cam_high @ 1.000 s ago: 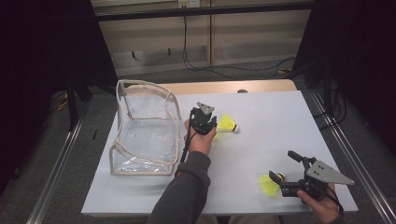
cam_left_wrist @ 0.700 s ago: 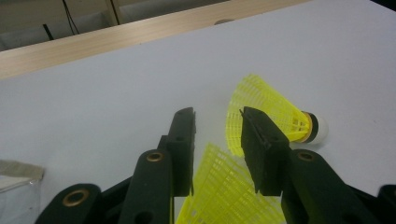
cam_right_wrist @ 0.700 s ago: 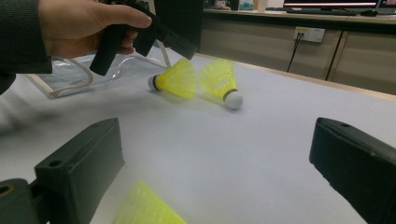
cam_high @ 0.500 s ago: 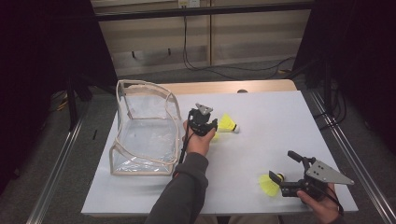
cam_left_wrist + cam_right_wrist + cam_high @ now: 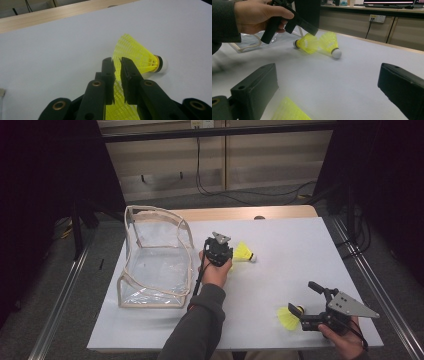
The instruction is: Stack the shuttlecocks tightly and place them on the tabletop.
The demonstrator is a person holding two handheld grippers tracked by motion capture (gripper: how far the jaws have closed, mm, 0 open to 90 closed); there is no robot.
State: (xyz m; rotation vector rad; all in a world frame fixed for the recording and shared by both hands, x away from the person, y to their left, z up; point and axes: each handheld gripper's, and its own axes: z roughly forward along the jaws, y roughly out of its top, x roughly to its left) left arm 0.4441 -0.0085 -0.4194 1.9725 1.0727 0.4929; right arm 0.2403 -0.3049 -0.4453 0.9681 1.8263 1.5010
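Shuttlecocks in yellow are lying on the white table, and three are showing. Beside the left gripper a clear pouch with beige piping is standing open at the table's left side, well apart from the right gripper; a wooden edge strip is running along the table's far side, and cables are trailing over the floor beyond. Nothing is standing between the left gripper and its work. The held shuttlecock is sitting near the table's middle, its mesh skirt caught between the black jaws; in the right gripper view its cork end is pointing toward the pouch, so its long axis is lying roughly level along the table. Just beside it, skirt against skirt, the second shuttlecock is resting on its side with its white cork and black band pointing away from the pouch, toward the table's right. The left gripper's jaws have just been closing and are now pinching the skirt rim with only a narrow gap left. The right gripper's jaws are standing spread wide, low over the near right corner, with the third shuttlecock lying at the left jaw, skirt toward the left. No brand, label or readable writing is appearing on any item.
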